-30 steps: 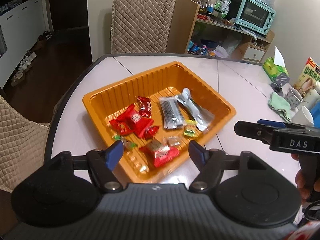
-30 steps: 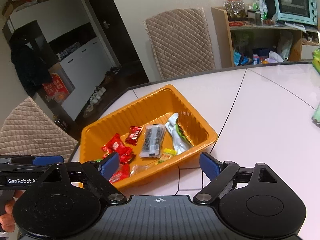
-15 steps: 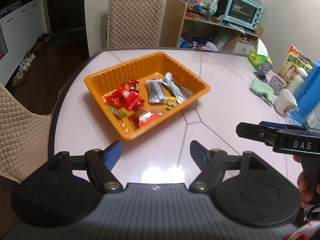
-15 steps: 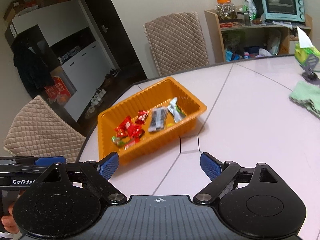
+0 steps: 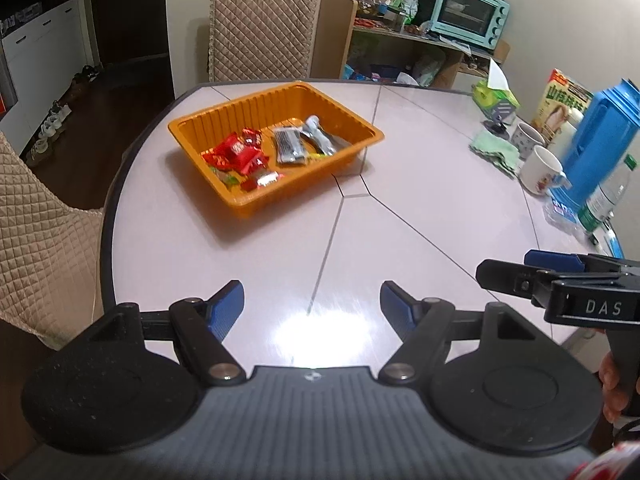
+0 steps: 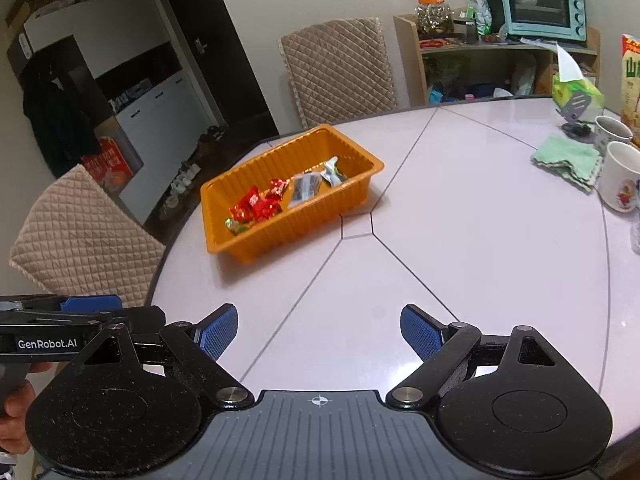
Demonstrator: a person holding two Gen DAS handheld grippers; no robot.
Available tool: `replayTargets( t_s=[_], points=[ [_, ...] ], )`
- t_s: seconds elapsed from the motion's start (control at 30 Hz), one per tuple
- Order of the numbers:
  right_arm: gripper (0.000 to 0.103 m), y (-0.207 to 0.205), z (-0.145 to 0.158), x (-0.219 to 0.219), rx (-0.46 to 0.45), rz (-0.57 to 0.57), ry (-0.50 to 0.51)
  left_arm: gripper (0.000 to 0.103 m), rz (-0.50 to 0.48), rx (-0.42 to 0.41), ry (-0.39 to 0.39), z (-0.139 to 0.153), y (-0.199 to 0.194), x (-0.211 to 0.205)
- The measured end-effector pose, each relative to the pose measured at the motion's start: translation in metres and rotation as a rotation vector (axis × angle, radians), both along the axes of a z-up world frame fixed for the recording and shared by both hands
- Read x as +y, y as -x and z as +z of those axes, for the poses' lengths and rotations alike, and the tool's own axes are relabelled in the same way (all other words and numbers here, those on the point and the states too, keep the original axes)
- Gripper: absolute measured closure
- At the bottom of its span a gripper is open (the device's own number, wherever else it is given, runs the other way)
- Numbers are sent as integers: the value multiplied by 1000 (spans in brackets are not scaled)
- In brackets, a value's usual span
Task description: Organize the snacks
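On the left wrist view, the left gripper (image 5: 312, 306) points down at the bare pale table (image 5: 420, 208), low and near its front edge. Its two blue pads stand wide apart and nothing is between them. The orange tray (image 5: 256, 200) sits well ahead, toward the far left part of the table, with its long side running from near left to far right. Inside it lie red snack packs (image 5: 236, 152), a clear pack with dark print (image 5: 289, 146) and a silver pack (image 5: 320, 138); the clear and silver packs point their long way toward the far wall of the tray. This view also shows the right gripper (image 5: 560, 276) from the side at the right edge, with a bit of the hand (image 5: 610, 384) that holds it, and a blue jug (image 5: 592, 148) and a plastic bottle (image 5: 606, 196) that the other view does not show. On the right wrist view, the right gripper (image 6: 318, 334) also tilts down over bare table (image 6: 460, 240), pads wide apart and holding nothing. The tray (image 6: 288, 240) is ahead and to the left, with the same slant. This view shows the left gripper (image 6: 80, 312) side-on at the left edge, a dark doorway (image 6: 216, 52), and two mugs (image 6: 620, 176) beside a green cloth (image 6: 568, 160).
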State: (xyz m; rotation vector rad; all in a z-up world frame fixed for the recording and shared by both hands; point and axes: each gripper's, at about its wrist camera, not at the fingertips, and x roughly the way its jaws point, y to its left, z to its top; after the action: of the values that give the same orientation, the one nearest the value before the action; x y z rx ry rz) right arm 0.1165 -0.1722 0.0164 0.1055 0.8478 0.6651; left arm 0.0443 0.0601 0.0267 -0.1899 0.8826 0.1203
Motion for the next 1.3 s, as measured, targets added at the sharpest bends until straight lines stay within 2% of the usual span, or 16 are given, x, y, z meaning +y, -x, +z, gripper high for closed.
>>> replayTargets(
  t_s=[0.33, 0.6, 1.3],
  points=[
    [15, 46, -5, -18, 21, 6, 34, 30, -25, 20, 6, -4, 42, -25],
    [15, 69, -7, -26, 32, 5, 55, 30, -31, 31, 13, -5, 58, -35],
    [15, 79, -10, -34, 40, -4, 58, 30, -37, 28, 7, -3, 71, -46]
  ],
)
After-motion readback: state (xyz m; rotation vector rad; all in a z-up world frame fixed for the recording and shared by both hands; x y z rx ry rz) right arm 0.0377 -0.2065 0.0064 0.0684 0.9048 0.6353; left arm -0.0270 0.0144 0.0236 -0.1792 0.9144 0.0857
